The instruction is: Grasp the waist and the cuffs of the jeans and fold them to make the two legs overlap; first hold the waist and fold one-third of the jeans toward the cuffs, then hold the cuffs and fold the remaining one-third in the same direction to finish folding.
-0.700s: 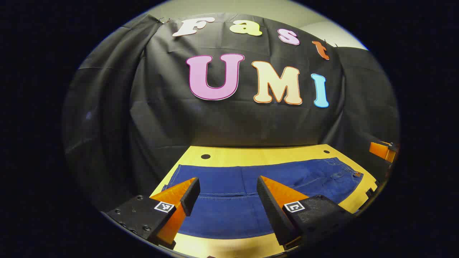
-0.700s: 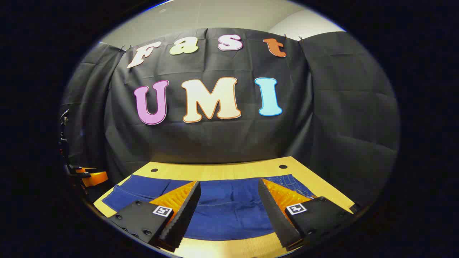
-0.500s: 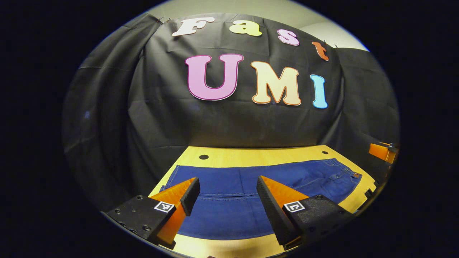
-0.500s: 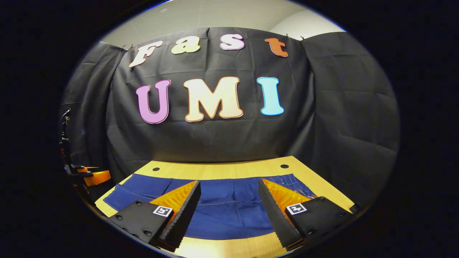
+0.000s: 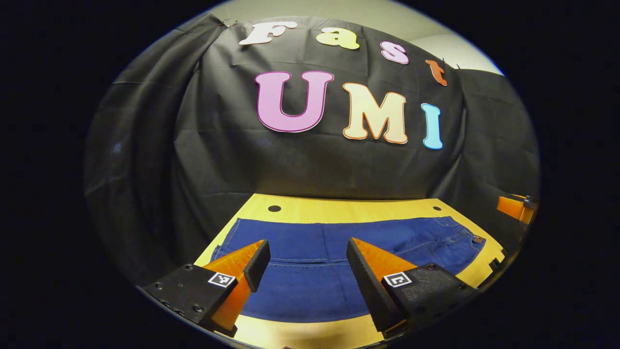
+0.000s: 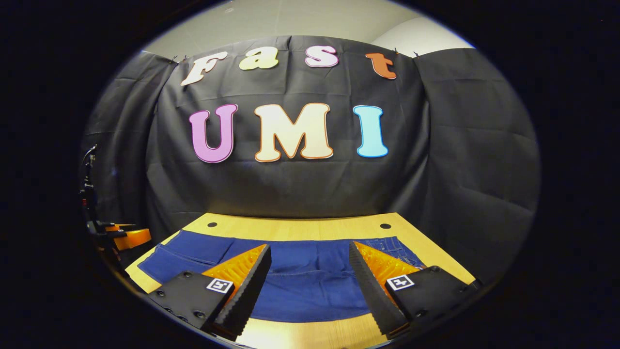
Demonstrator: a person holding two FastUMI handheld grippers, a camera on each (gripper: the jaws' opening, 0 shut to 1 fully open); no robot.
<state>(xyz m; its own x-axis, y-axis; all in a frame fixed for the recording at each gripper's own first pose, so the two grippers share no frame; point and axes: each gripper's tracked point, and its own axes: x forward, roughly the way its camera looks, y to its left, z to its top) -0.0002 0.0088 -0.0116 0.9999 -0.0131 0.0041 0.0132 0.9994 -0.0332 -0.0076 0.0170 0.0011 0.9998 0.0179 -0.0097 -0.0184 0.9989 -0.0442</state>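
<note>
Hovering wide open over flat jeans (image 5: 310, 281) on the table (image 5: 339, 209); going low and pinching waist (image 6: 387, 247) and cuffs (image 5: 232, 237) by the edge

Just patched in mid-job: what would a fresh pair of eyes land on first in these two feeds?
The blue jeans spread flat across the yellow wooden table, waist end at the right in the left gripper view. Next, each open gripper hovering over the near edge of the denim: the left gripper and the right gripper, neither touching it.
</note>
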